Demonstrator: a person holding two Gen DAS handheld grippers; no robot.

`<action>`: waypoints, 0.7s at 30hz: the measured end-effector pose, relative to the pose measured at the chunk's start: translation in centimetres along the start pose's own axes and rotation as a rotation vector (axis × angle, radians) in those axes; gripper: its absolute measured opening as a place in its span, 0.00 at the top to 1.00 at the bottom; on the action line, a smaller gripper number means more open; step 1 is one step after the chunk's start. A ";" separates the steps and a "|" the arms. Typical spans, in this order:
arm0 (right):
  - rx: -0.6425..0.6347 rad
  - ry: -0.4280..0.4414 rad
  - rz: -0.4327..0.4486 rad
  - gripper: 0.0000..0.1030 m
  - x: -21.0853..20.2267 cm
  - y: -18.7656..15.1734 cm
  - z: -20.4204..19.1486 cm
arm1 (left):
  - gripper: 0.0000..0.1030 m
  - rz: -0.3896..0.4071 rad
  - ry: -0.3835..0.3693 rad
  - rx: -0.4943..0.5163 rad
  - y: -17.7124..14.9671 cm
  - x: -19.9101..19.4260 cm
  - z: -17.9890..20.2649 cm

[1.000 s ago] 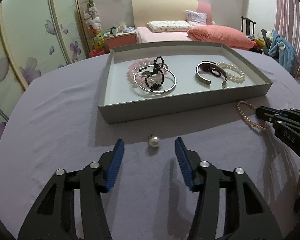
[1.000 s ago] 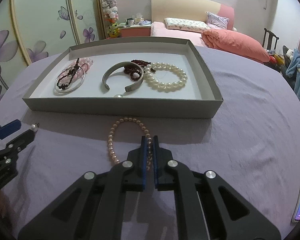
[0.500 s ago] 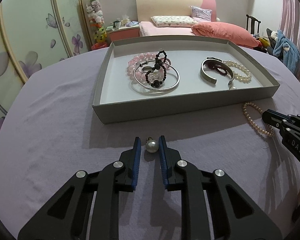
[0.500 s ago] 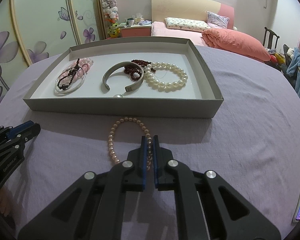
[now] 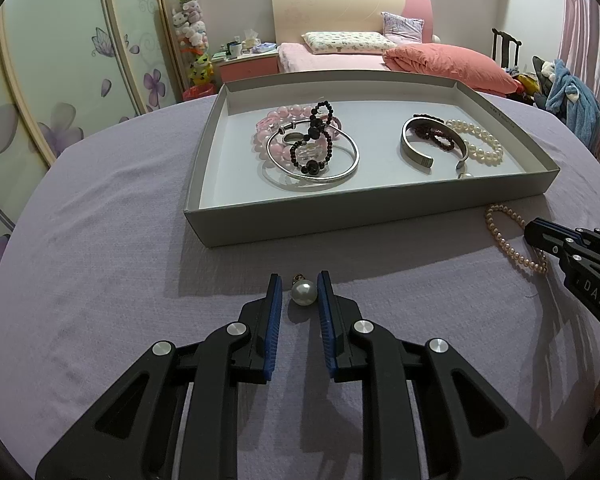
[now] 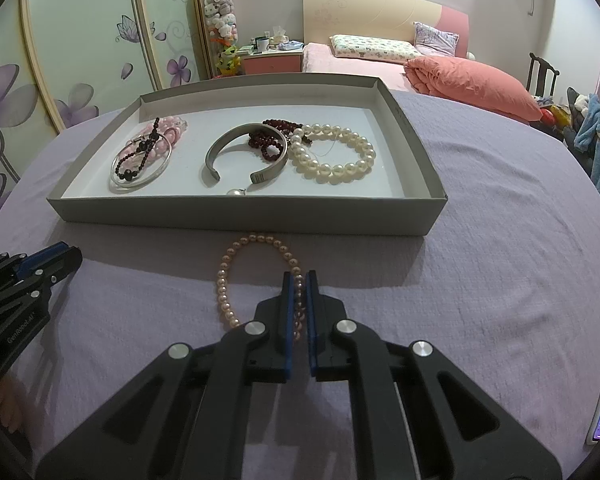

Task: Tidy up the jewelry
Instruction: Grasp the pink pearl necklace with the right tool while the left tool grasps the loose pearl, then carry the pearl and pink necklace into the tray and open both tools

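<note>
Lilac cloth (image 5: 100, 280) carries two loose pieces, each at the tips of one of my tongs. Left tongs (image 5: 299, 294): the jaws have just been closing and now bracket the pearl (image 5: 304, 293), pads touching or nearly touching its sides; I judge the hold shallow, since a round bead can squirt forward out of flat pads. I would squeeze until the pearl seats, then lift straight up before swinging ahead to the tray (image 5: 284, 222), which lies just beyond the tips. Right tongs (image 6: 299, 294): jaws together on the near-right arc of the pink strand (image 6: 224, 292), the rest of the loop trailing ahead and to the left on the cloth. I would raise it high enough for the hanging loop to clear the tray's near wall (image 6: 236, 220), then lower it onto bare floor right of the white pearl bracelet (image 6: 334, 154), away from the cuff (image 6: 246, 156).
</note>
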State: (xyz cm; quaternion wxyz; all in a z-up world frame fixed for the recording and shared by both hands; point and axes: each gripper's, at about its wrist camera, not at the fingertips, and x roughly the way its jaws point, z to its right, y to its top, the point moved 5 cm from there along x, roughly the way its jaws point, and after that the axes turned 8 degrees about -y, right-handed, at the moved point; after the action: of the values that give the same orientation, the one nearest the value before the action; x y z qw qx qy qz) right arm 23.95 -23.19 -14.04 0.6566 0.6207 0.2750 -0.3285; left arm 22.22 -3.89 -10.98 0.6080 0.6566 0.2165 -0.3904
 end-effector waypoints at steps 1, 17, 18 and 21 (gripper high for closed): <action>0.000 0.000 0.000 0.93 0.0 0.0 0.0 | 0.81 0.000 0.000 0.000 0.0 0.0 0.0; 0.068 0.072 0.037 0.94 -0.7 0.2 0.5 | 0.86 0.014 -0.020 -0.049 0.0 -0.4 -0.9; 0.076 0.085 0.062 0.94 -1.4 0.2 0.5 | 0.86 0.022 -0.024 -0.058 -0.1 -0.6 -1.0; 0.104 0.124 0.137 0.94 -3.5 0.6 0.6 | 0.86 0.069 -0.030 -0.068 -0.3 -2.0 -1.4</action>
State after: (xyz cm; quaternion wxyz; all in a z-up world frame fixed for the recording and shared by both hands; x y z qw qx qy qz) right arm 22.13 -23.51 -10.89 0.6261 0.6905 0.2547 -0.2576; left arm 21.19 -2.07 -9.68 0.6462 0.6367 0.1980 -0.3712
